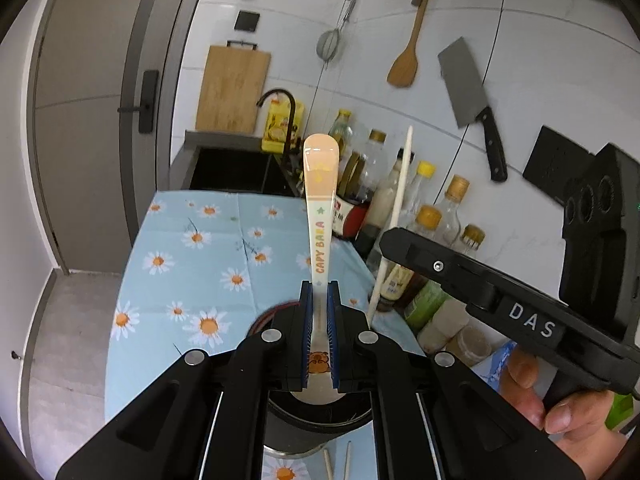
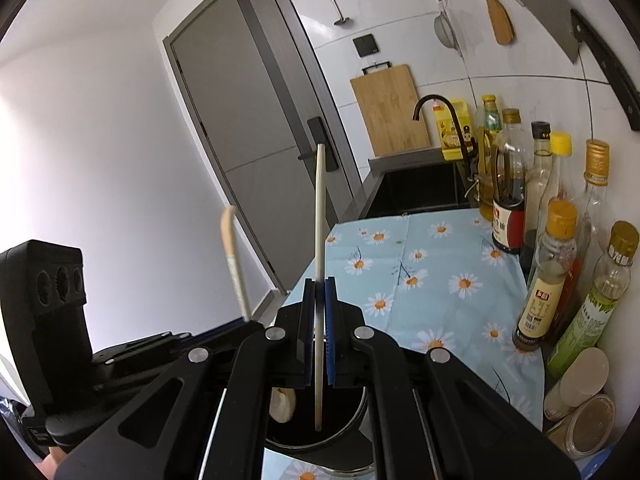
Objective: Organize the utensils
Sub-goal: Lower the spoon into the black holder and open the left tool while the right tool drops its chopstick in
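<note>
Cream plastic, printed with a cartoon, the one spoon [image 1: 320, 216] stands handle-up, clenched in the left claw [image 1: 320, 320], its bowl just over the black utensil pot [image 1: 316, 420] on the daisy-cloth desk [image 1: 192, 248]. The right claw [image 2: 319, 328] pinches a single pale chopstick [image 2: 319, 216] upright, its tip over that pot. Only the left view shows two more chopsticks [image 1: 338, 462] lying on the cloth; only the right view shows the spoon's bowl.
</note>
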